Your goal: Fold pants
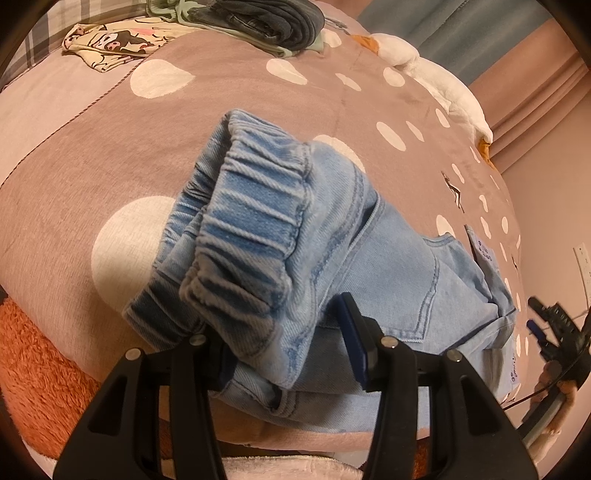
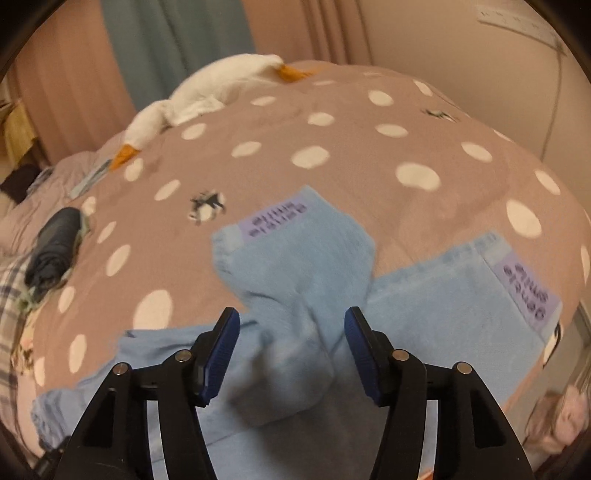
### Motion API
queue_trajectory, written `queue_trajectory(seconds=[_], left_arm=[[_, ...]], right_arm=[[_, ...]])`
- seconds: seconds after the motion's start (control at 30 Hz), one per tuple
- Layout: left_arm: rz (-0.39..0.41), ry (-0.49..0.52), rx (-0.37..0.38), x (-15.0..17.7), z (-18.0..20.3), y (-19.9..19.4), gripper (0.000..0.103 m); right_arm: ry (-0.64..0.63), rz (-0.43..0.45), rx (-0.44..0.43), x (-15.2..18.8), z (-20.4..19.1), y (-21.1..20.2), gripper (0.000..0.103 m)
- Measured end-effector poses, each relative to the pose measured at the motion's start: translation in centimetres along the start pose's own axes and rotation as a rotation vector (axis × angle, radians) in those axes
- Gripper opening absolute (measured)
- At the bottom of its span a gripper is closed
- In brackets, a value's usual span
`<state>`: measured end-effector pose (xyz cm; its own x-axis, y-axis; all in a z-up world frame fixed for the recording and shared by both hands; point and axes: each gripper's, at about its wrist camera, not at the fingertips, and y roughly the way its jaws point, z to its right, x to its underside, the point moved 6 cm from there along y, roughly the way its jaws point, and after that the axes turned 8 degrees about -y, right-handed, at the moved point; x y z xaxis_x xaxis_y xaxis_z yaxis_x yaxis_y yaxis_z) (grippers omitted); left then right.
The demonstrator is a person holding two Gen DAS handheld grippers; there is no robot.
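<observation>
Light blue denim pants [image 1: 332, 258] lie on the brown polka-dot bedspread [image 1: 110, 147]. In the left wrist view their elastic waistband [image 1: 255, 221] is bunched and draped between my left gripper's [image 1: 288, 350] jaws, which stand apart around the fabric. In the right wrist view the two leg cuffs with purple labels [image 2: 273, 218] lie ahead, one leg [image 2: 291, 280] folded over the other [image 2: 443, 314]. My right gripper [image 2: 291, 354] is open just above the leg fabric; it also shows at the right edge of the left wrist view [image 1: 546, 325].
A white plush goose [image 2: 207, 92] lies along the bed's far side. Folded dark clothes [image 1: 258, 18] and a printed garment [image 1: 110, 40] sit at the bed's far end. An orange fuzzy blanket [image 1: 37, 362] lies at the near left. Curtains and wall surround the bed.
</observation>
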<state>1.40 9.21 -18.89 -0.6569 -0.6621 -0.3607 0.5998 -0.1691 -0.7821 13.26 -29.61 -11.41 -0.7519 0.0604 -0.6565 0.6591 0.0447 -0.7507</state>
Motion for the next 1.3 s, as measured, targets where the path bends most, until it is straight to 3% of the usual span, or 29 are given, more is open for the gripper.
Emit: queue_trajectory(seconds=[0.17, 0.37, 0.57, 0.63, 0.67, 0.7, 0.73, 0.83, 0.97, 1.07, 1.13, 1.17, 1.23, 1.3], left_arm=[[-0.004, 0.014, 0.019, -0.1, -0.2, 0.0, 0.049], [-0.003, 0.014, 0.024, -0.1, -0.4, 0.0, 0.049], [-0.016, 0.003, 0.023, -0.3, -0.4, 0.1, 0.049], [-0.018, -0.003, 0.026, -0.3, -0.4, 0.1, 0.049], [-0.017, -0.003, 0.028, -0.4, -0.4, 0.1, 0.049], [-0.016, -0.002, 0.027, -0.4, -0.4, 0.1, 0.049], [-0.016, 0.002, 0.027, -0.4, -0.4, 0.1, 0.049], [-0.028, 0.010, 0.031, -0.4, -0.4, 0.1, 0.049], [-0.040, 0.011, 0.043, -0.6, -0.6, 0.2, 0.048], [-0.043, -0.011, 0.071, -0.7, -0.8, 0.0, 0.049], [-0.052, -0.027, 0.096, -0.8, -0.9, -0.2, 0.046], [-0.057, -0.037, 0.100, -0.9, -1.1, -0.2, 0.044], [-0.074, -0.047, 0.112, -0.9, -1.2, -0.4, 0.035], [-0.096, -0.070, 0.144, -0.8, -1.2, -0.7, 0.023]], right_arm=[[-0.174, -0.010, 0.016, -2.4, -3.4, 1.1, 0.060], [-0.335, -0.142, -0.052, -3.2, -7.6, 6.1, 0.060], [-0.420, -0.257, 0.108, -2.4, -7.4, 12.0, 0.060], [-0.431, -0.285, 0.100, -1.9, -7.0, 13.2, 0.046], [-0.434, -0.288, 0.088, -1.7, -6.8, 13.7, 0.026], [-0.430, -0.273, 0.078, -2.0, -6.7, 13.8, 0.012], [-0.427, -0.264, 0.063, -2.3, -6.5, 13.7, 0.005], [-0.273, -0.204, -0.032, -5.2, -4.1, 10.9, 0.005], [-0.021, 0.105, -0.106, -9.8, 3.3, -0.6, 0.005], [0.129, 0.233, -0.106, -8.6, 8.9, -6.1, 0.005], [0.194, 0.239, -0.072, -5.6, 12.0, -7.5, 0.005], [0.219, 0.211, -0.008, -3.3, 13.6, -7.4, 0.005], [0.258, 0.111, 0.121, 1.3, 16.0, -5.9, 0.005], [0.334, 0.010, 0.113, 4.8, 17.8, -3.7, 0.005]])
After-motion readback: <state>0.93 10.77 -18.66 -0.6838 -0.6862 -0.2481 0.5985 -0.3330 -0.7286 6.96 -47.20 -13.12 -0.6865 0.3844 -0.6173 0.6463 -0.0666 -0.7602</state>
